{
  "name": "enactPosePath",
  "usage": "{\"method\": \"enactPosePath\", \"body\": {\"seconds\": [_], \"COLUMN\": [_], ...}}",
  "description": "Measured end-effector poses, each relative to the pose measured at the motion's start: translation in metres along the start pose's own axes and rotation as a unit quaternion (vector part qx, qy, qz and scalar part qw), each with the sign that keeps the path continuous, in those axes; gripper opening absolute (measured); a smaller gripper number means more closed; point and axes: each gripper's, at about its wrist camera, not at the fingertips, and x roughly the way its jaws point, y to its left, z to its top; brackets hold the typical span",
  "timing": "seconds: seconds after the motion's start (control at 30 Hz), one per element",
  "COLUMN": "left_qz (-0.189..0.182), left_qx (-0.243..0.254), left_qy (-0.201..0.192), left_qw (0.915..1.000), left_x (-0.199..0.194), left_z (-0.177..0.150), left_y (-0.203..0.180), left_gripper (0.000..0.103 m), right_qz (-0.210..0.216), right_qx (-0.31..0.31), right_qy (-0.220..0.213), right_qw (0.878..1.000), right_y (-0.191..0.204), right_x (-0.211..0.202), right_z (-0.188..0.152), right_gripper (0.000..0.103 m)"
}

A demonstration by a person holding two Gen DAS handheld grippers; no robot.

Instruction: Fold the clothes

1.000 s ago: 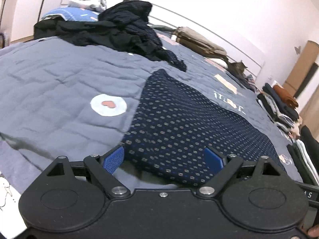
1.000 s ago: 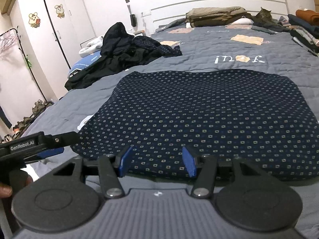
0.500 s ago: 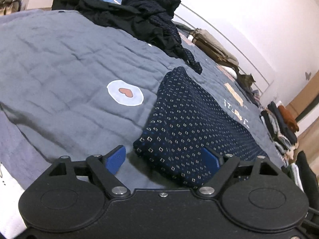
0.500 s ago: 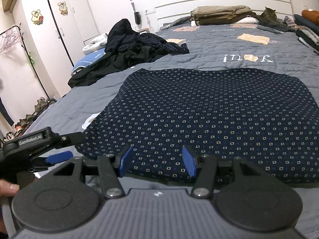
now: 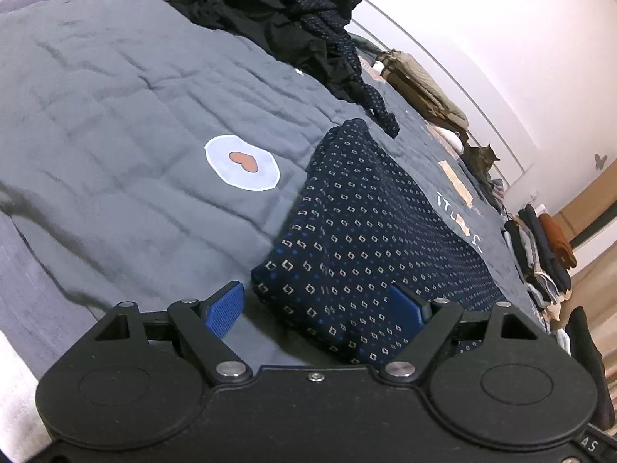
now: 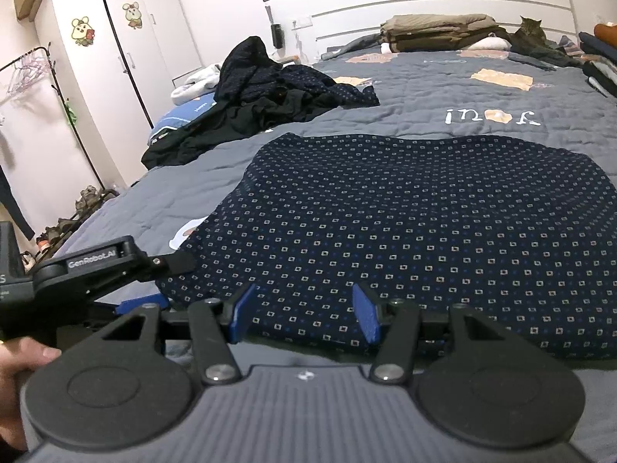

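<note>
Dark clothes heap [image 6: 266, 104] beyond patterned garment [image 6: 405, 223]; cat [image 6: 532, 32] by headboard

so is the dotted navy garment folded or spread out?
Folded at least once: the dotted navy garment lies flat on the bed as a neat block, and its near corner shows doubled layers.

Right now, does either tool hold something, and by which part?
Nothing is held. The left tool stands open around the near corner of the dotted garment; the right tool is open at its near edge.
</note>
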Motion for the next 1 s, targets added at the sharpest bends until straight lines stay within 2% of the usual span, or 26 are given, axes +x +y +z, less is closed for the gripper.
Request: {"method": "enactPosePath", "body": {"seconds": [0.37,0.83,0.87,0.9,0.93,1.0], "left_qz": [0.005,0.006,0.005,0.002,-0.002,-0.017], "left_qx": [-0.008,-0.013,-0.017,-0.023,-0.029,-0.043], "left_qy": [0.011,0.001,-0.003,-0.006,-0.010,-0.023], "left_qw": [0.9999,0.9999,0.9998,0.9997,0.9995,0.9987], "left_x": [0.010,0.024,0.025,0.025,0.025,0.022], "left_z": [-0.005,-0.007,-0.006,-0.005,-0.004,-0.001], "left_y": [-0.003,-0.013,-0.013,-0.012,-0.012,-0.010], "left_gripper": [0.080,0.079,0.078,0.068,0.054,0.041], "right_qz": [0.007,0.008,0.008,0.009,0.009,0.008], "right_qx": [-0.001,0.024,0.023,0.023,0.023,0.023], "right_qy": [0.003,0.002,0.003,0.002,0.002,0.001], "right_qw": [1.000,1.000,1.000,1.000,1.000,1.000], "right_y": [0.005,-0.008,-0.009,-0.009,-0.011,-0.013], "right_x": [0.002,0.001,0.001,0.000,-0.001,-0.002], "right_z": [0.001,0.002,0.002,0.002,0.002,0.002], "right_gripper": [0.054,0.054,0.054,0.054,0.054,0.054]}}
